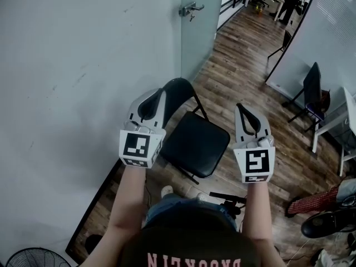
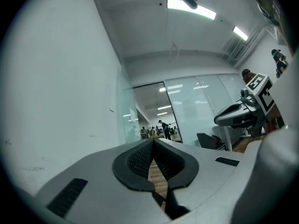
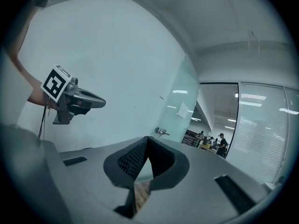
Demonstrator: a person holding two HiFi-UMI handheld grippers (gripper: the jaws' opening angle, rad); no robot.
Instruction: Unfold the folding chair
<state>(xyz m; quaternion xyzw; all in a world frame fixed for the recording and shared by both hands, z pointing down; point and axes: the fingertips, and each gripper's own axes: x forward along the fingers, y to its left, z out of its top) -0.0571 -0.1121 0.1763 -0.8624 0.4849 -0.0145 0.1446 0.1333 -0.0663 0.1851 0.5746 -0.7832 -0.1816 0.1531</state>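
The black folding chair point(image 1: 194, 143) stands opened on the wood floor, its seat flat and its curved backrest point(image 1: 179, 88) toward the wall. My left gripper point(image 1: 159, 93) is held above the chair's left side, shut with nothing in it. My right gripper point(image 1: 240, 105) hovers over the chair's right side, also shut and empty. In the left gripper view the dark pads point(image 2: 140, 160) meet at the tips, and the right gripper point(image 2: 243, 115) shows at the far right. In the right gripper view the pads point(image 3: 133, 160) are closed too, with the left gripper point(image 3: 74, 99) at the upper left.
A pale wall point(image 1: 67, 65) runs along the left, ending at a glass door with a handle point(image 1: 191, 8). Another dark chair point(image 1: 312, 90) and a white table leg point(image 1: 328, 129) stand at the right. A black device point(image 1: 228, 199) lies by my feet; a fan point(image 1: 28, 257) is bottom left.
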